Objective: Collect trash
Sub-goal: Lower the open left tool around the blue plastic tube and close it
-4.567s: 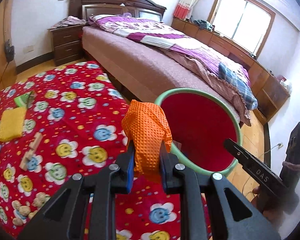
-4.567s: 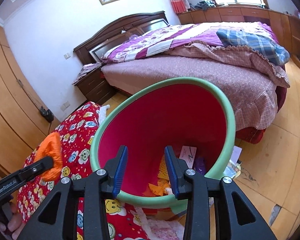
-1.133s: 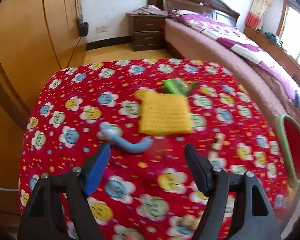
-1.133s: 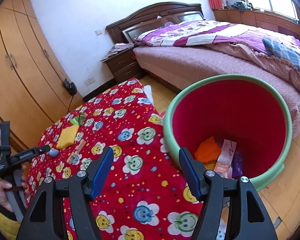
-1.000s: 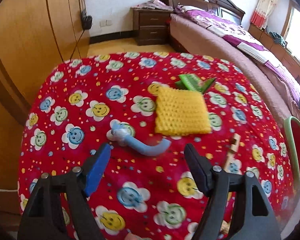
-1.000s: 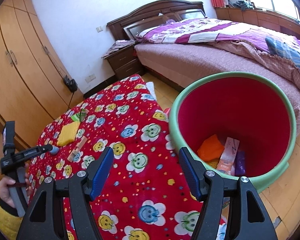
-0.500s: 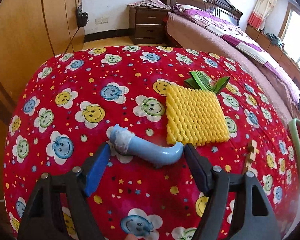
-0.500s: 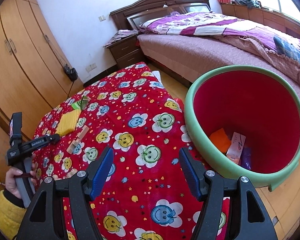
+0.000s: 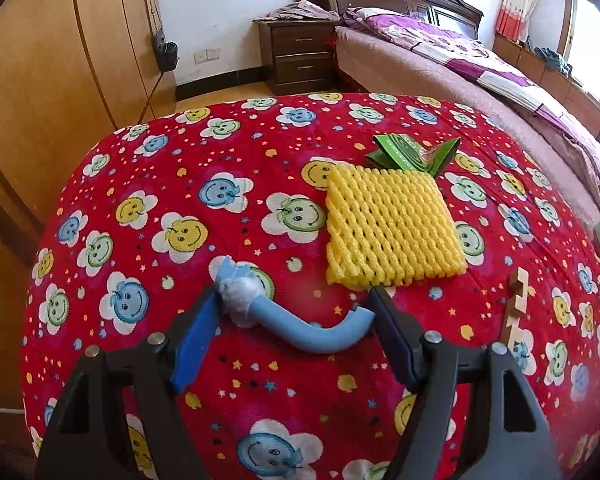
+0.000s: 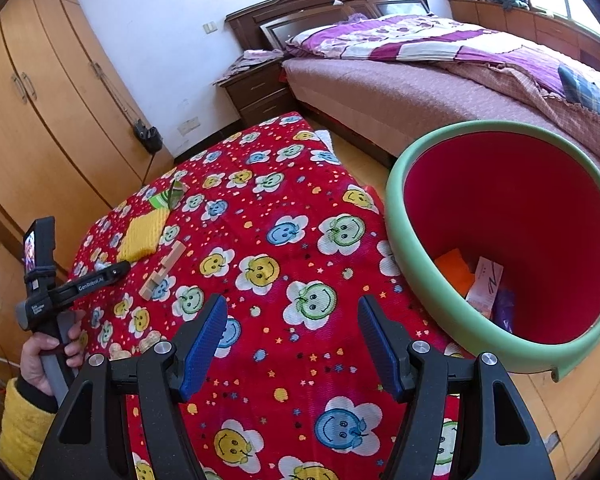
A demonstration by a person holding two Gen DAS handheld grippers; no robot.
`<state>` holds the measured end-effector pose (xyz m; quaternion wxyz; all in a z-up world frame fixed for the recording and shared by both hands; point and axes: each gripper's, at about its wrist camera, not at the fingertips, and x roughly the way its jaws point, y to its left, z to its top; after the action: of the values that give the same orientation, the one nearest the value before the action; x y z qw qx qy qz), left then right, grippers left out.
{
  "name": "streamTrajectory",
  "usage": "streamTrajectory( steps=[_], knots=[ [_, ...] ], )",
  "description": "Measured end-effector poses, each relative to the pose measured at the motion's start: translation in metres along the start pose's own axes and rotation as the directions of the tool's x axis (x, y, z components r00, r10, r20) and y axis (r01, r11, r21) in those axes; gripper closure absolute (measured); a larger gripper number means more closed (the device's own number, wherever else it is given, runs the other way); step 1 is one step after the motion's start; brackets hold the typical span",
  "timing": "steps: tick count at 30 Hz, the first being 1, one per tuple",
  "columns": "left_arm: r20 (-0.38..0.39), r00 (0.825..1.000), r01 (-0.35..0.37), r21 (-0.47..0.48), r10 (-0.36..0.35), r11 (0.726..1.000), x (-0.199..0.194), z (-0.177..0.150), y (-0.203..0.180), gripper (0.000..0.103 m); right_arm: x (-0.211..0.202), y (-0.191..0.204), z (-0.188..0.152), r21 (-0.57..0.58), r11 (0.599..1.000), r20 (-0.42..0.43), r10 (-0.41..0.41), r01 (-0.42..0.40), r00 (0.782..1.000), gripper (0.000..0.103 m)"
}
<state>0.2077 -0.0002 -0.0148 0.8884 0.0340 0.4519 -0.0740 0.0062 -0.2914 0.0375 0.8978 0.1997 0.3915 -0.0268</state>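
Bedroom, red smiley-print cloth (image 9: 260,152): left gripper (image 9: 296,312), fingers spread, straddles the curved blue foam tube (image 9: 312,334) just beside the yellow foam net (image 9: 392,236), presumably to pinch it; right gripper (image 10: 292,340) hangs spread, empty, beside the bin (image 10: 416,248).

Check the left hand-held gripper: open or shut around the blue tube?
Open. The left hand-held gripper has its fingers spread wide, one at each end of the curved blue tube, which lies on the red cloth.
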Motion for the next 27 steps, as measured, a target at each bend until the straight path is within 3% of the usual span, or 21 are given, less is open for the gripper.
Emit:
streamTrajectory(
  steps=[14,27],
  knots=[
    [0.059,0.995,0.090,-0.136,-0.083,0.987,-0.054,-0.025,0.024,0.028,0.017,0.042,0.003,-0.088,0.994,-0.039,0.059,-0.062,0.997,0.034],
    [0.069,0.997,0.044,-0.213,-0.030,0.976,-0.064,-0.050,0.038,0.029,0.056,0.099,0.007,-0.138,0.982,-0.106,0.113,-0.128,0.988,0.034]
  ],
)
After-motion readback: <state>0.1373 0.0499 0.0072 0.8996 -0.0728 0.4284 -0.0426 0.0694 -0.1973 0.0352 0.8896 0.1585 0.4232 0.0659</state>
